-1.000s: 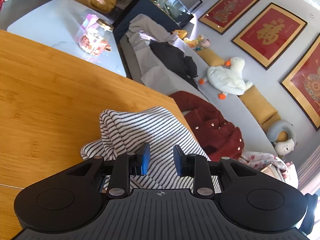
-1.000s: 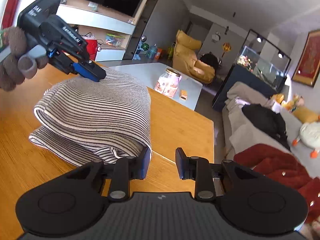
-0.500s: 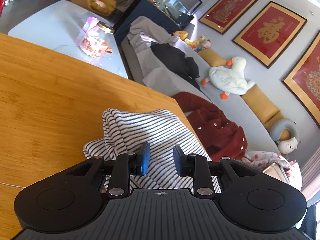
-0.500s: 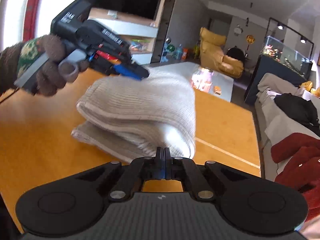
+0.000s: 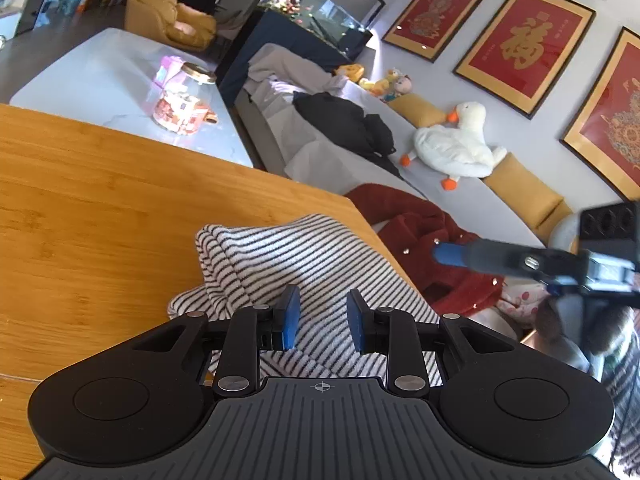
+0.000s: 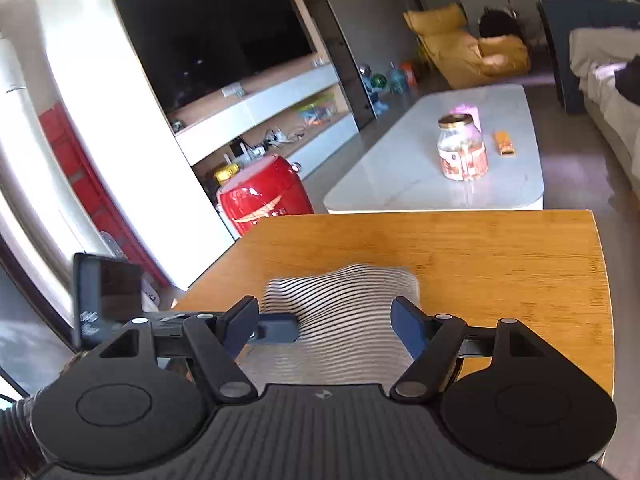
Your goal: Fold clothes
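Observation:
A folded black-and-white striped garment (image 5: 288, 264) lies on the wooden table (image 5: 100, 208) near its right edge; it also shows in the right wrist view (image 6: 344, 312). My left gripper (image 5: 320, 322) is open and empty, hovering just over the garment's near part. My right gripper (image 6: 324, 326) is open wide and empty above the garment; in the left wrist view the right gripper (image 5: 448, 254) is off the table's right side, held in a gloved hand. The left gripper's finger (image 6: 276, 328) shows in the right wrist view beside the garment.
A white coffee table (image 6: 440, 168) with a glass jar (image 6: 462, 148) stands beyond the wooden table. A grey sofa (image 5: 460, 200) holds a red coat (image 5: 420, 232), black clothes and a plush goose. A red stool (image 6: 260, 196) and a TV unit stand at the left.
My right gripper went from open to shut to wide open, lifted and swung to look down over the garment. The left gripper stayed open over the garment.

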